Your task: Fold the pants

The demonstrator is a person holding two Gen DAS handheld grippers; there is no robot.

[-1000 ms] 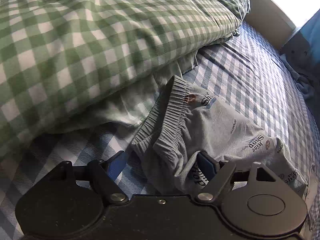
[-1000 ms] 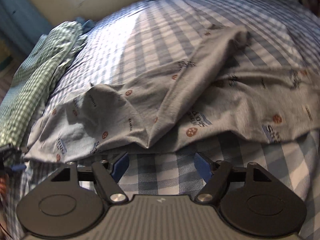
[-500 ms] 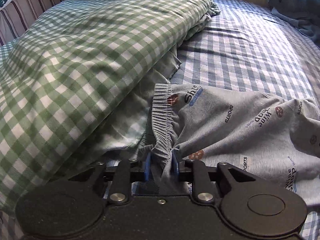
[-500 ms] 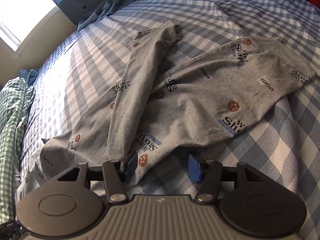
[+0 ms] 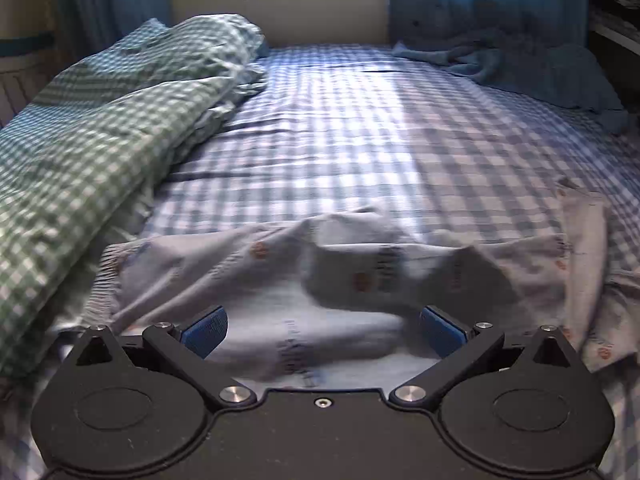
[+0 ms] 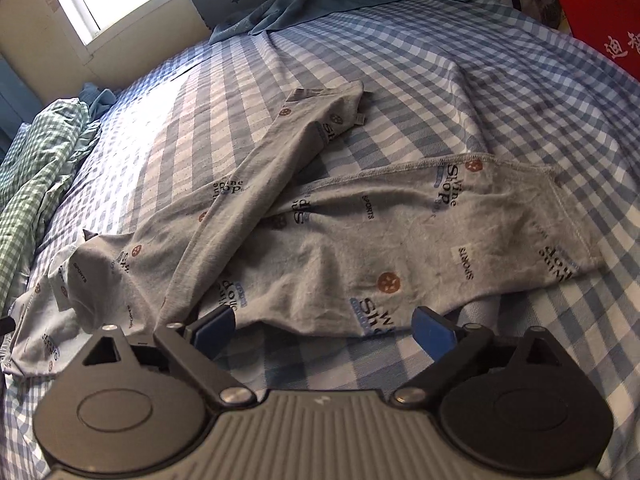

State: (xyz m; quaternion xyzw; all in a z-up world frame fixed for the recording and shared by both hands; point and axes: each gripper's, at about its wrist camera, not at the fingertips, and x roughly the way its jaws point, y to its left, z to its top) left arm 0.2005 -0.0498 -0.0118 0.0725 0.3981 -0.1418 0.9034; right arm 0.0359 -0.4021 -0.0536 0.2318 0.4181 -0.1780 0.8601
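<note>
Grey printed pants lie across the blue checked bed sheet. One leg is twisted and narrow and runs diagonally over the wider leg. In the left wrist view the pants are blurred and rumpled, waistband end at the left. My left gripper hovers just over the cloth, jaws opening wide, pads not pressing on it. My right gripper stands at the pants' near edge, jaws opening, only sheet between its blue pads.
A green checked duvet is piled along the left side of the bed. A blue blanket lies bunched at the far right under the curtain. A red box sits at the right edge. A window is behind the bed.
My left gripper let go of the waistband it had pinched, opened wide and swung away to face the window. My right gripper opened and shifted slightly along the pants' near edge.
</note>
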